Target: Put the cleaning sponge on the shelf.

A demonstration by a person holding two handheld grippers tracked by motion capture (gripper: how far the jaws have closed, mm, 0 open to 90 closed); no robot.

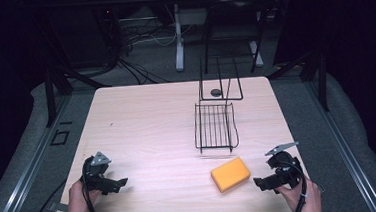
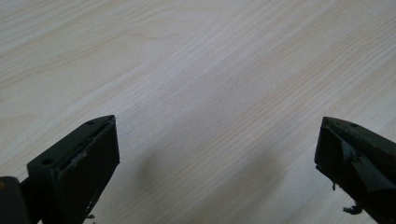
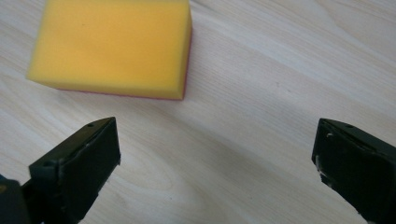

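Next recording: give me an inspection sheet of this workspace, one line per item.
Surface: light wood table, bare across its left half.
Job's things: yellow sponge lying flat near the front right, apart from both grippers; black wire rack behind it, with a wire frame standing at its far end.
Clutter: small dark round object on the table inside the frame.
Grippers: left gripper open over bare wood; right gripper open, pointed at the sponge, not touching it.
Cables: one trails from each gripper; more lie on the floor beyond the table.
Surroundings: dark room, white desk leg behind.
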